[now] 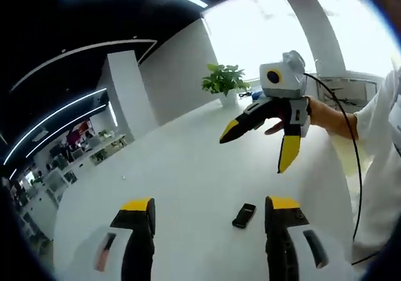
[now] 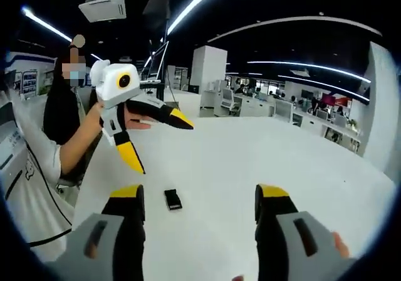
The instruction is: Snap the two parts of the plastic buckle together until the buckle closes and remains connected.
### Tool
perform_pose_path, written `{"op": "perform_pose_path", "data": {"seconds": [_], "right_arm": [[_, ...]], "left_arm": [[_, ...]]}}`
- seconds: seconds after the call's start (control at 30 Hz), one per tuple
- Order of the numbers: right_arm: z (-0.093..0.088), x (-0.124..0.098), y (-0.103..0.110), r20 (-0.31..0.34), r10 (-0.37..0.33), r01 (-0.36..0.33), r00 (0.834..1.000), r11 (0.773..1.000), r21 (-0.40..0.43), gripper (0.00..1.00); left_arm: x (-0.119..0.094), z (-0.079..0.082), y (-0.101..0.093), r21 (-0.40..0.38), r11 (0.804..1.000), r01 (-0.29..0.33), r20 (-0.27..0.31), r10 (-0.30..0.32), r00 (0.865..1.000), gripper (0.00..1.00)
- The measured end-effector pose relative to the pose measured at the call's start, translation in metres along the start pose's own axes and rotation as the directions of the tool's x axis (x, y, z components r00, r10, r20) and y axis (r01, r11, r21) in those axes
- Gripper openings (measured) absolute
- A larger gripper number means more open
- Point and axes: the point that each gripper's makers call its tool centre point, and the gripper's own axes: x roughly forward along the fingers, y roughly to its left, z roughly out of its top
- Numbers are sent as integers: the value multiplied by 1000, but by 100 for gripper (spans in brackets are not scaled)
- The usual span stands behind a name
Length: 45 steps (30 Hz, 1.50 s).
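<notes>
Left gripper view: I see 1 small black buckle piece (image 1: 244,216) lying on the white tabletop (image 1: 188,168), between my left hand-held gripper (image 1: 212,213) jaws but beyond the tips, untouched. Jaws stand wide, empty. Right hand-held gripper (image 1: 258,144) hovers above the tabletop, jaws spread, holding nothing. Right gripper view: same piece (image 2: 172,199) near the left jaw. I cannot tell whether it is 1 half or both. My judgement: nothing grasped, snapping not yet begun.

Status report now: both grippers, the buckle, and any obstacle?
Left gripper open, right gripper open, both above the table. One black buckle piece lying untouched. Nothing blocking it.
</notes>
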Motion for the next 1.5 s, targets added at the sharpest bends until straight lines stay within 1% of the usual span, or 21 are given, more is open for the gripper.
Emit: {"op": "perform_pose_path", "data": {"seconds": [0.03,0.1,0.17,0.2,0.23,0.37,0.47,0.53,0.57,0.7,0.8,0.87,0.9,0.93,1.0,1.07,1.1,1.23,1.37,1.4,1.5], "right_arm": [[-3,2,2,-5,-9,9,1000,1000,5,68],[-11,6,6,-28,-25,25,999,1000,17,63],[-18,11,11,-38,-29,31,999,999,45,63],[-21,13,13,-48,-34,37,998,997,72,63],[-26,16,17,-59,-29,34,998,996,84,63],[-39,23,27,-99,-4,12,995,997,82,57],[-43,26,30,-105,7,2,994,996,89,51],[-43,27,32,-101,14,-5,995,996,94,45],[-43,28,33,-99,19,-9,995,995,98,43],[-44,31,35,-108,26,-15,994,995,100,40],[-46,33,38,-120,27,-16,992,996,93,36],[-46,35,40,-127,37,-25,991,996,91,32],[-46,37,41,-133,42,-31,990,996,87,30],[-47,38,42,-145,48,-36,988,996,87,29],[-47,38,42,-144,48,-34,988,995,98,27],[-48,40,43,-147,56,-41,988,994,105,23],[-48,40,43,-147,56,-41,988,993,106,22],[-49,40,41,-154,52,-37,987,994,103,19],[-49,40,40,-160,47,-34,986,996,85,16],[-49,40,39,-160,48,-35,986,996,85,15],[-48,42,40,-159,54,-42,986,996,78,12]], "left_arm": [[1,-3,-1,-7,1000,-9,-8,9,1000,72],[1,-8,0,-60,997,-52,-18,51,999,70],[1,-11,-3,-102,992,-69,-12,69,998,65],[2,-16,-5,-133,989,-71,-24,68,997,62],[3,-19,-7,-137,988,-65,-30,61,998,61],[5,-31,-12,-171,984,-51,-53,42,998,52],[5,-35,-13,-188,981,-50,-55,41,998,47],[5,-38,-14,-206,978,-41,-54,31,998,42],[5,-38,-16,-214,976,-35,-52,24,998,40],[6,-41,-25,-226,974,1,-59,-15,998,35],[9,-45,-30,-202,979,9,-77,-25,997,27],[12,-45,-30,-209,978,18,-74,-34,997,27],[14,-46,-33,-230,972,41,-80,-60,995,27],[15,-46,-34,-233,971,44,-82,-65,994,27],[18,-49,-36,-224,973,55,-95,-78,992,26],[19,-51,-36,-217,975,54,-102,-77,992,20],[19,-51,-35,-219,974,51,-102,-75,992,19],[21,-51,-36,-244,968,67,-98,-93,991,19],[25,-54,-39,-227,971,79,-116,-107,987,18],[25,-52,-38,-229,970,79,-108,-106,988,17],[25,-52,-39,-232,969,89,-109,-117,987,16]]}}
